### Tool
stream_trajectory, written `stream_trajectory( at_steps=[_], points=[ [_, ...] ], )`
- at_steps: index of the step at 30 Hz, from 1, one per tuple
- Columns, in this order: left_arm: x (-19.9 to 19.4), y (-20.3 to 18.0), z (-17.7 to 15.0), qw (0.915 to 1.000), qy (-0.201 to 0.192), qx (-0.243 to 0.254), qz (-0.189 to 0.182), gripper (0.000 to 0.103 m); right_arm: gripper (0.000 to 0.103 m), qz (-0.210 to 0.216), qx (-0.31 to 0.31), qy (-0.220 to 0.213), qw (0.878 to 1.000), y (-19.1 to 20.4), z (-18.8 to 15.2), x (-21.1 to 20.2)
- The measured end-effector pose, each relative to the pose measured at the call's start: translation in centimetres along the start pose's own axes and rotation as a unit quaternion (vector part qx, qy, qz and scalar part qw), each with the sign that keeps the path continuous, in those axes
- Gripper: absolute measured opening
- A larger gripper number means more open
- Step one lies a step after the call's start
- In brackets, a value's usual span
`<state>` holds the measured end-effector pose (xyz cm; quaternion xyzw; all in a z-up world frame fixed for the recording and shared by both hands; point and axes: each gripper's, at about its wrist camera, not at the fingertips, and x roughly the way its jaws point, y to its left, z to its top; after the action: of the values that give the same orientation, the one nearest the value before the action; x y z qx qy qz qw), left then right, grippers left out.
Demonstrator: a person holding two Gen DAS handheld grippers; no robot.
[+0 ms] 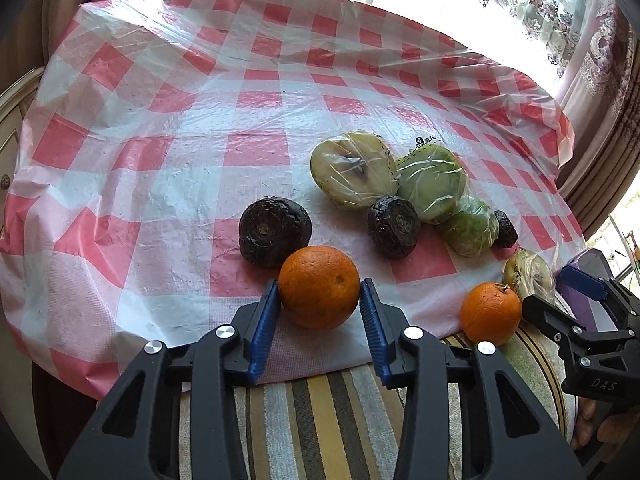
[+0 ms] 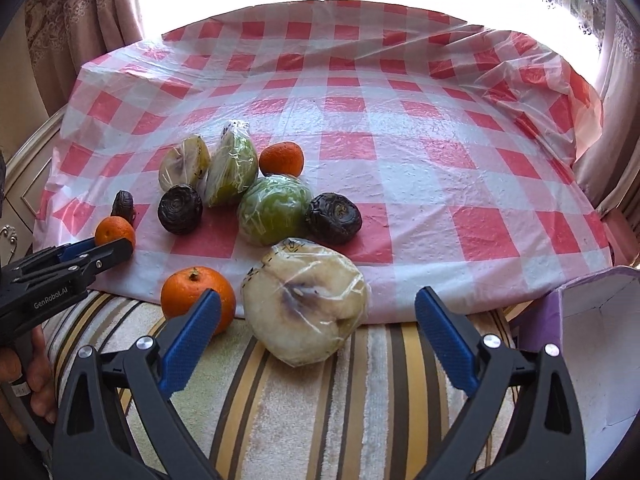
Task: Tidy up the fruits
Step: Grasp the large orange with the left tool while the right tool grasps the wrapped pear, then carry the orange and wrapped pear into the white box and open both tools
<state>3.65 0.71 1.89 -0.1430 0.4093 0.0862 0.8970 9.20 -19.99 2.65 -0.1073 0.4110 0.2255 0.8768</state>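
Left gripper (image 1: pixel 320 300) clamped on orange (image 1: pixel 319 286), near cloth (image 1: pixel 160 184) edge. Right gripper (image 2: pixel 318 320) spread wide, empty. Wrapped pale fruit (image 2: pixel 306 300) dead ahead between its fingers, just beyond tips, untouched. Second orange (image 2: pixel 198 296) beside left finger.

A red-and-white checked plastic tablecloth (image 1: pixel 256 112) overlies a striped towel (image 2: pixel 320 400), with patterned curtains (image 1: pixel 600 60) behind.
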Motion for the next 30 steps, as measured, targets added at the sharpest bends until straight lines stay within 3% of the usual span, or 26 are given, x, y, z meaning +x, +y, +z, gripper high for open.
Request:
stream_trajectory(
  at_steps=[3, 12, 13, 14, 24, 30],
  points=[
    [0.0, 0.0, 0.0, 1.0000, 0.000, 0.000, -0.001, 0.039, 0.084, 0.009, 0.006, 0.022, 1.000, -0.3, -0.1, 0.8],
    [-0.4, -0.6, 0.2, 0.9997, -0.011, 0.016, 0.013, 0.038, 0.079, 0.014, -0.016, 0.041, 0.999, 0.5, 0.1, 1.8],
    [-0.5, -0.6, 0.2, 0.9996, -0.012, 0.019, 0.016, 0.038, 0.069, 0.021, -0.011, 0.040, 0.999, 0.4, 0.1, 1.9],
    [-0.6, -0.7, 0.2, 0.9995, -0.014, 0.021, 0.018, 0.038, 0.066, 0.029, -0.006, 0.040, 0.999, 0.2, 0.1, 1.9],
    [-2.3, -2.1, 0.5, 0.9980, -0.037, 0.039, 0.033, 0.038, 0.064, 0.072, 0.027, 0.017, 0.997, -1.4, -0.1, 0.6],
    [-3.1, -5.3, 0.8, 0.9961, -0.047, 0.069, 0.025, 0.038, 0.064, 0.092, 0.051, -0.004, 0.994, -4.0, -0.7, -1.8]
  ],
)
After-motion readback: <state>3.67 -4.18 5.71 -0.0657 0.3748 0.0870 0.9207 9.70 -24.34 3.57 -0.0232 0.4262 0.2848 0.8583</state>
